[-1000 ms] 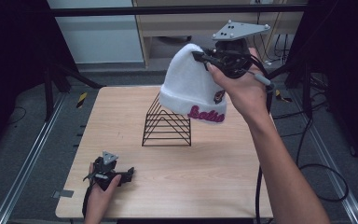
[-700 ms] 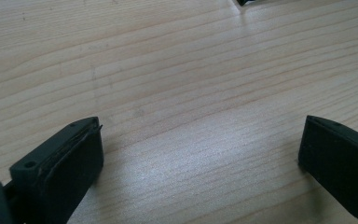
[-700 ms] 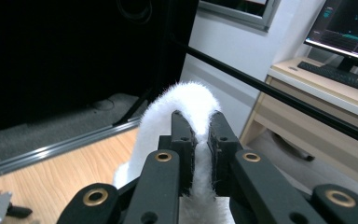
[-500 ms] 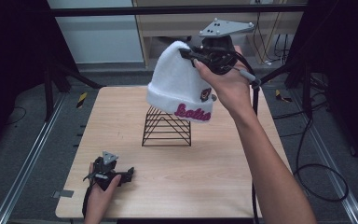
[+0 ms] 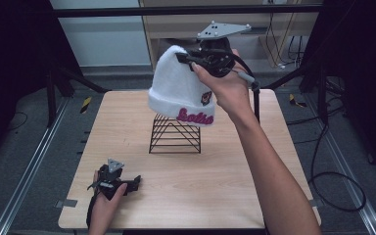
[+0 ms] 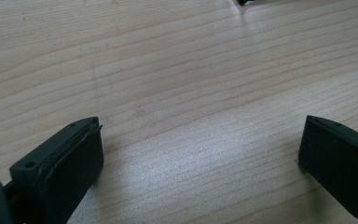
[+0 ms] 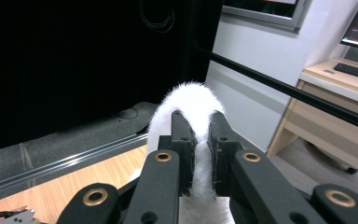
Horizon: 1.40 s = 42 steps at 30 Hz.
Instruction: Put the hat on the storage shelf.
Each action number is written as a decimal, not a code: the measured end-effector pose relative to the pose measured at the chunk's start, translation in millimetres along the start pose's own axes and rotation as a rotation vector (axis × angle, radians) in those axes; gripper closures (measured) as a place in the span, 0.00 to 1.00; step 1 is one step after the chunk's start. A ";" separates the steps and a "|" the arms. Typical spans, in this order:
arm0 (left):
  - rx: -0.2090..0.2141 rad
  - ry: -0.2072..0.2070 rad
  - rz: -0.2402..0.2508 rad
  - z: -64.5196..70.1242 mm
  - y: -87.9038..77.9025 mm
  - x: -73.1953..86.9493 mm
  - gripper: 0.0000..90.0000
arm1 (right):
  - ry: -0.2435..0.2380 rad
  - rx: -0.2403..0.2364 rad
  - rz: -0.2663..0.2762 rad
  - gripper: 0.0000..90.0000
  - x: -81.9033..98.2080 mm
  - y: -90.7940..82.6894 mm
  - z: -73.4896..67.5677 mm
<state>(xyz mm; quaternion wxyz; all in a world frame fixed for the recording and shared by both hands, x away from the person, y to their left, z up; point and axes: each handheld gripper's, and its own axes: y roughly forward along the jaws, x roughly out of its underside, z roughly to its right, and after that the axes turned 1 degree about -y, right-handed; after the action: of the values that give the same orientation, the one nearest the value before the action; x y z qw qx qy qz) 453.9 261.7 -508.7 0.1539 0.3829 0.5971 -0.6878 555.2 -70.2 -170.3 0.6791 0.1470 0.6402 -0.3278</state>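
Note:
A white knit beanie [image 5: 183,93] with pink lettering on its cuff hangs in the air, held by its crown in my right gripper [image 5: 192,59], which is shut on it. In the right gripper view the two jaws pinch the white beanie [image 7: 186,105] fabric between them. The hat's cuff hovers just over the top of a black wire pyramid stand [image 5: 175,134] in the middle of the wooden table [image 5: 127,122]; whether they touch I cannot tell. My left gripper [image 5: 134,181] rests on the table near the front left, open, with bare wood between its jaws [image 6: 200,154].
The table's front right stretch is bare wood. Black frame bars and a wooden desk [image 5: 254,24] stand behind the table. Cables [image 5: 333,171] trail over the floor at the right, and metal rails run along both sides.
My right hand has carried the beanie leftward and slightly down, from right of the wire stand to above it. The left gripper has stayed put.

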 end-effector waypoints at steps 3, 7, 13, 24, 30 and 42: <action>0.000 0.000 0.000 0.0 0.0 0.0 0.00 | 0.003 -0.017 0.001 0.93 1.3 4.1 0.0; 0.000 0.001 0.001 0.0 0.0 0.0 0.00 | 0.012 -0.037 0.000 0.93 3.0 9.4 -0.1; 0.000 0.000 0.000 0.0 0.0 0.0 0.00 | 0.016 -0.052 -0.002 0.93 2.7 14.7 -0.5; 0.000 0.000 0.000 0.0 0.0 0.0 0.00 | 0.016 -0.075 0.004 0.93 0.3 19.1 -3.3; 0.000 0.000 0.000 0.0 0.0 0.0 0.00 | 0.011 -0.082 0.002 0.93 0.2 21.3 -4.8; 0.000 0.001 0.000 -0.1 0.0 0.0 0.00 | 0.035 -0.071 -0.022 0.93 3.9 33.2 9.3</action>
<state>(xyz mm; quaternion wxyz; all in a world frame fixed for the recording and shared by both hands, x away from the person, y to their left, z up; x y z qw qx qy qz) 453.9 261.7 -508.7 0.1537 0.3832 0.5973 -0.6876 583.3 -52.2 -180.0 0.6690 0.1213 0.6646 -0.3098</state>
